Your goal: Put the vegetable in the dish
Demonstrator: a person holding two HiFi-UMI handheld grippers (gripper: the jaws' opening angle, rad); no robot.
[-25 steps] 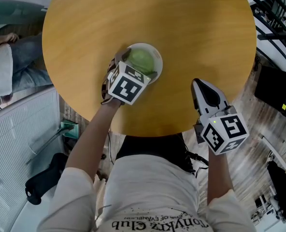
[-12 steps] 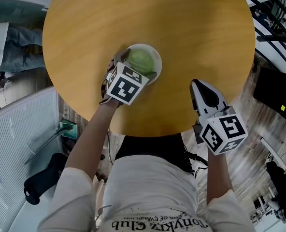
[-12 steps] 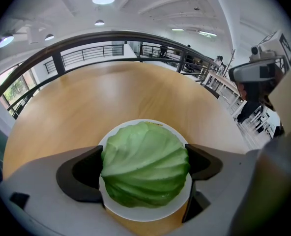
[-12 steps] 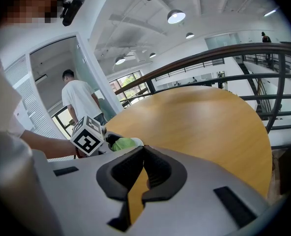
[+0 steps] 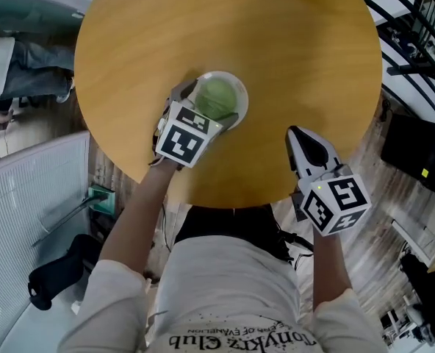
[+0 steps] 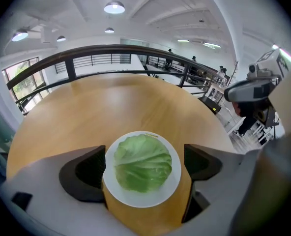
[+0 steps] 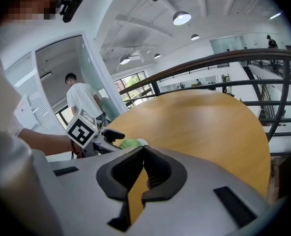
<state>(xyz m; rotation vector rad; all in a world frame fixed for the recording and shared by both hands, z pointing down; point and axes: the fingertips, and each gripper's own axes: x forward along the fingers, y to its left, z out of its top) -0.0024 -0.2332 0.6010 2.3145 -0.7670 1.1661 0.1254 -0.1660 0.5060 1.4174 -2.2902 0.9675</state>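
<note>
Wooden table (image 5: 298,57): cabbage (image 5: 217,94) lies in the dish (image 6: 150,199), so the task seems done. My left gripper (image 6: 144,163), jaws wide and empty, has retreated slightly; the right gripper (image 7: 142,154) idles, jaws closed.

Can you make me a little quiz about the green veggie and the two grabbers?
1. True or false: the cabbage lies in the dish.
2. Pick one. The left gripper is: A) shut with nothing in it, B) open, with a jaw on each side of the dish, C) shut on the dish.
3. Fill in: the right gripper is shut and holds ____.

Key: 1 true; 2 B; 3 nothing.
</note>
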